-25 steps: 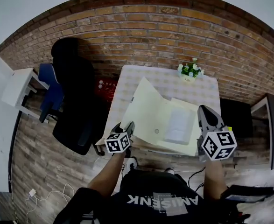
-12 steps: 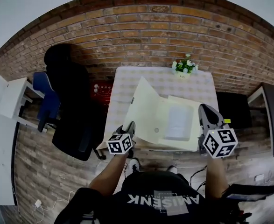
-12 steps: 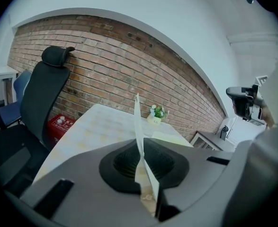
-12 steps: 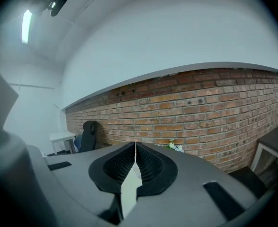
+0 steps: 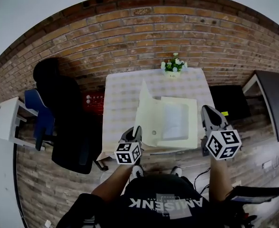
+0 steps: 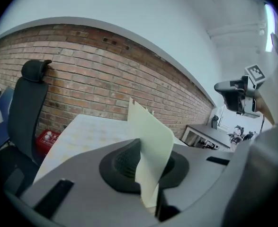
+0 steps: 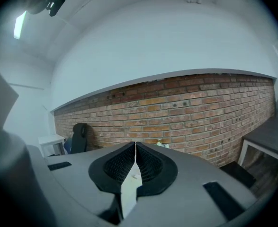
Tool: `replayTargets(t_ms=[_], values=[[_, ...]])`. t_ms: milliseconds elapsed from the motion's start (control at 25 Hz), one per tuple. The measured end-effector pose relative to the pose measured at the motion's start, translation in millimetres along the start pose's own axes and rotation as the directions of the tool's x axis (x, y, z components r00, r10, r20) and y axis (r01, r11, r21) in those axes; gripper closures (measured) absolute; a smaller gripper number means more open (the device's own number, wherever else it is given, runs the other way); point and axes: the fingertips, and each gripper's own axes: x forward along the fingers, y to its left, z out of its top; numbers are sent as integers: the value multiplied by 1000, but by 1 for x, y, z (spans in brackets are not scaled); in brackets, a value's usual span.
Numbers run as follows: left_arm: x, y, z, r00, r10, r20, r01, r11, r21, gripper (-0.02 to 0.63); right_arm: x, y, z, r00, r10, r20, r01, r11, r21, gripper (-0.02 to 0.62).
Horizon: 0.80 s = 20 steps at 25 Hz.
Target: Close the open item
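A cream folder (image 5: 191,118) lies open on the checked table (image 5: 122,94) with white sheets (image 5: 176,120) inside. Its left cover (image 5: 146,110) stands raised, almost upright. My left gripper (image 5: 135,131) is at the table's near edge, shut on the lower corner of that cover. In the left gripper view the cream cover (image 6: 150,136) rises from between the pads of the left gripper (image 6: 146,167). My right gripper (image 5: 208,114) is at the folder's right edge. In the right gripper view the right gripper (image 7: 135,167) is shut with a thin cream sheet (image 7: 128,190) pinched edge-on.
A small pot of flowers (image 5: 173,65) stands at the table's far edge by the brick wall. A black office chair (image 5: 63,122), a blue chair (image 5: 37,113) and a red crate (image 5: 94,99) are on the left. A dark desk (image 5: 272,94) stands at the right.
The left jaws have closed on the folder's left cover, and the cover has swung up from a low slant to nearly upright. The right gripper has stayed shut in place.
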Motion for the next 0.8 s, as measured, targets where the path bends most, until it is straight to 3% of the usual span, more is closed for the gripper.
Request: replayTargets(t_ms=[400, 800], values=[[14, -52, 2, 991, -129, -31, 132, 985, 114, 575, -40, -30, -5, 992, -124, 11, 124, 992, 36, 554], [28, -106, -7, 963, -257, -86, 270, 941, 204, 546, -70, -48, -11, 977, -211, 16, 210, 976, 59, 552]])
